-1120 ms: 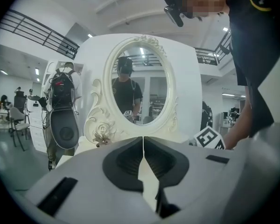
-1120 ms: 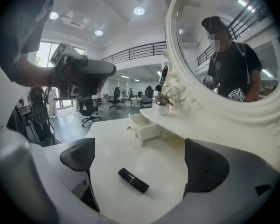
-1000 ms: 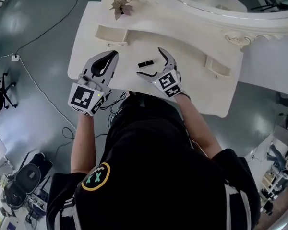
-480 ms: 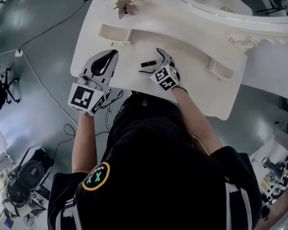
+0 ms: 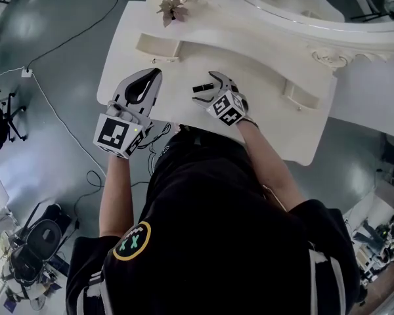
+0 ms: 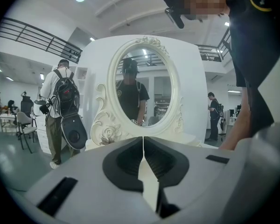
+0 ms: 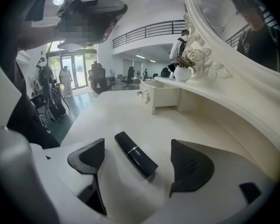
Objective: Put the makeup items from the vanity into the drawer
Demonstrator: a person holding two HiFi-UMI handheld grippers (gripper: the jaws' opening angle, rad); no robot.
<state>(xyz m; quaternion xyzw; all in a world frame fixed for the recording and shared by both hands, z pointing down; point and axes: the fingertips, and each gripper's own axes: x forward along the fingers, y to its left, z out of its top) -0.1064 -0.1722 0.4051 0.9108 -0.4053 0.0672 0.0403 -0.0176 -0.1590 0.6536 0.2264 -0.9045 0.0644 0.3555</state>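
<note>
Right gripper: the right gripper (image 7: 139, 158) is low over the vanity top (image 5: 262, 120), its jaws straddling the lipstick (image 7: 130, 150).
Right jaws: closing. A bare gap shows between each pad and the tube, so nothing is clasped yet.
Lipstick: a black tube with a thin bright band near its middle. It lies flat on the white tabletop, slanted across the gap between the jaws, with its far end nearer the left jaw.
Right arm: the bare forearm (image 5: 266, 159) reaches forward from the black top. The hand is turned inward, so the gripper points up and to the left in the head view.
Left gripper: the left gripper (image 6: 143, 146) has its jaws pressed together tip to tip, with nothing between them.
Left arm: the bare forearm (image 5: 115, 189) runs straight ahead. The gripper hangs over the front left part of the vanity, its marker cube (image 5: 118, 135) out past the table edge, and it points toward the mirror (image 6: 142, 85).
Spacing: the two grippers are side by side and apart. The left one is well clear of the lipstick.
Drawers: a small open drawer (image 5: 154, 44) sits at the back left of the tabletop, beyond the left gripper. Another (image 5: 299, 94) sits at the right. What they contain cannot be made out.
Back of the vanity: a small potted plant (image 7: 182, 71) stands beside the carved mirror frame.
</note>
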